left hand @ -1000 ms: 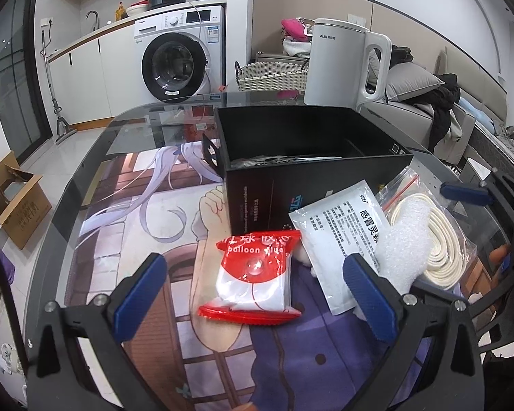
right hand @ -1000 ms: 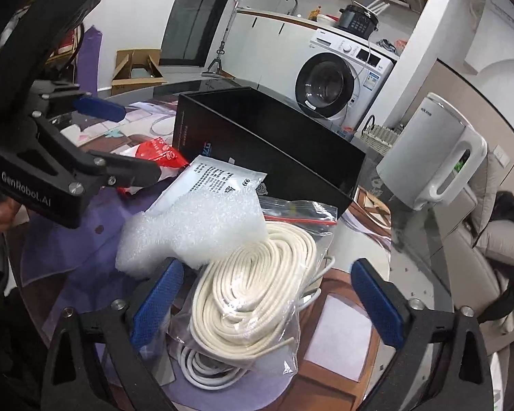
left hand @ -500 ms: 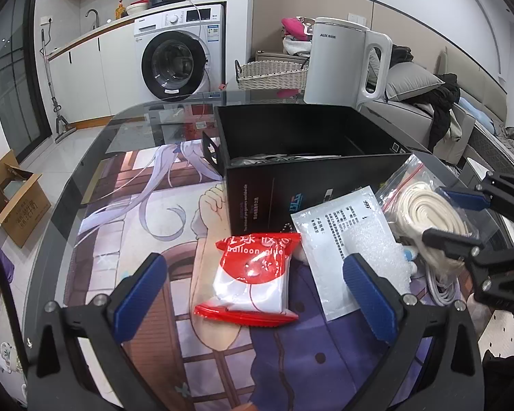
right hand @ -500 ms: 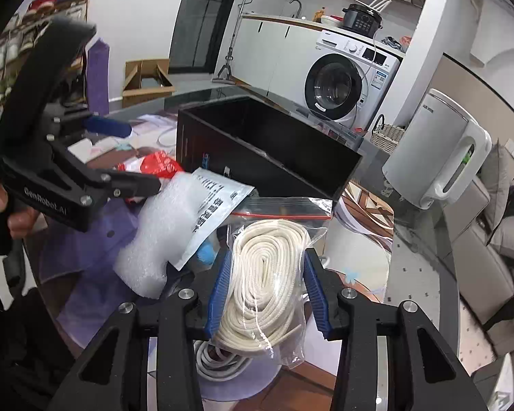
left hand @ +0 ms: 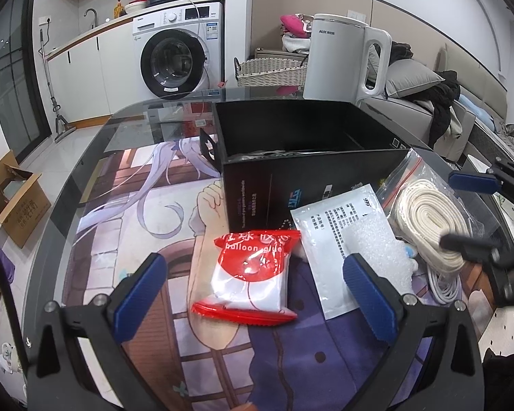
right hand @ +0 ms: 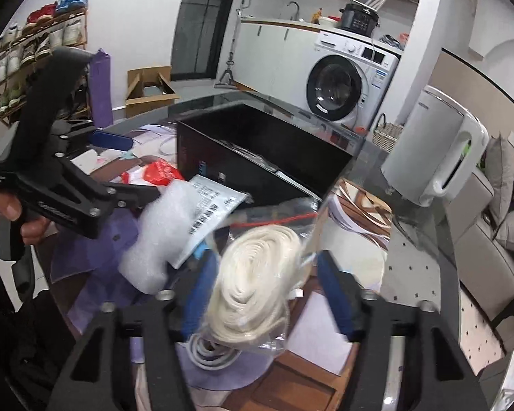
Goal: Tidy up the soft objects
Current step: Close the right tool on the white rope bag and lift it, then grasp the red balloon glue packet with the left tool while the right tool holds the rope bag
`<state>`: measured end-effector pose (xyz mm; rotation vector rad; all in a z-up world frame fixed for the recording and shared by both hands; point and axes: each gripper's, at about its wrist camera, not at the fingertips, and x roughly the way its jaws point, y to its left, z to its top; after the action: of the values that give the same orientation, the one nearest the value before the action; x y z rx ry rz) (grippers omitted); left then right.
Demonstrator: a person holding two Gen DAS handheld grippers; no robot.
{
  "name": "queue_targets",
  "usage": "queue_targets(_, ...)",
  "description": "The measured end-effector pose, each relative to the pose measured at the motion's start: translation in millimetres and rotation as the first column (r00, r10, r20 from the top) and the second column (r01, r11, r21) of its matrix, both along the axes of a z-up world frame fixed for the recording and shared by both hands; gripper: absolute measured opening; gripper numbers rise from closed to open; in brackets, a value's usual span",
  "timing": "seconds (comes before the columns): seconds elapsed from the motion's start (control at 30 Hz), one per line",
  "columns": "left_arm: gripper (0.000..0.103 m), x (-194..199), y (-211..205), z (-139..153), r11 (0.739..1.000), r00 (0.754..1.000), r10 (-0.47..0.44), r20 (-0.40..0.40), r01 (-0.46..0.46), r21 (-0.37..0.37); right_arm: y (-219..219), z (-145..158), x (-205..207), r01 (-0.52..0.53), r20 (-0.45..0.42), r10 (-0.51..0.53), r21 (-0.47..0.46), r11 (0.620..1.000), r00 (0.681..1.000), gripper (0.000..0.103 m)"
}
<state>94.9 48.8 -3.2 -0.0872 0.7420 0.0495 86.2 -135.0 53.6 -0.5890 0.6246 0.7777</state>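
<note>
A clear zip bag of coiled cream rope [right hand: 257,274] stands tilted between the jaws of my right gripper [right hand: 267,294], which are opening; the pads stand clear of the bag. In the left wrist view that right gripper [left hand: 462,212] straddles the rope bag [left hand: 428,219] from the right. My left gripper [left hand: 253,294] hangs open over the red and white balloon glue packet [left hand: 253,274] without touching it. A white sachet [left hand: 339,226] and bubble wrap [left hand: 377,250] lie between the packet and the rope bag. The open black box [left hand: 308,178] stands behind them.
A white kettle [left hand: 342,58] stands behind the box at the table's far edge. A loose white cable coil [right hand: 209,352] lies under the rope bag. A hand [right hand: 3,212] holds the left gripper [right hand: 68,185] at the left. The glass table's rim [right hand: 411,239] curves close on the right.
The right gripper's jaws closed around the rope bag half a second ago and have now spread apart again. The bag stands more upright. The left gripper has not moved.
</note>
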Motion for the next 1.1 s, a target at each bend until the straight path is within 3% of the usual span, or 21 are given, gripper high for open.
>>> queue_targets(0.2, 0.103, 1, 1, 0, 1.000, 1.000, 0.000, 0.001, 0.000, -0.001, 15, -22, -4, 0.005, 0.026, -0.003, -0.079, 0.997, 1.000, 0.076)
queue_targets(0.27, 0.103, 1, 1, -1, 1.000, 1.000, 0.000, -0.001, 0.000, -0.003, 19, -28, -7, 0.017, 0.074, -0.008, -0.116, 0.993, 0.997, 0.068)
queue_targets(0.3, 0.103, 1, 1, -2, 1.000, 1.000, 0.000, -0.002, 0.000, -0.002, 20, -30, -8, 0.025, 0.096, -0.013, -0.129, 0.991, 0.995, 0.058)
queue_targets(0.43, 0.103, 0, 0, -2, 1.000, 1.000, -0.002, -0.002, 0.002, -0.002, 17, -31, -7, 0.021, 0.109, -0.005, -0.145, 0.989, 0.994, 0.048)
queue_targets(0.53, 0.103, 0, 0, -2, 1.000, 1.000, -0.002, -0.004, 0.002, -0.001, 10, -24, -1, 0.019, 0.075, -0.010, -0.112, 0.993, 0.997, 0.039)
queue_targets(0.83, 0.103, 2, 4, -4, 1.000, 1.000, 0.002, -0.019, -0.002, -0.014, -8, 0, 5, 0.011, 0.006, -0.011, 0.014, 1.000, 1.000, 0.038)
queue_targets(1.1, 0.103, 7, 20, -14, 0.996, 0.995, 0.066, -0.076, -0.070, -0.053, -18, 17, 9, 0.017, -0.020, -0.015, 0.134, 0.991, 1.000, 0.038)
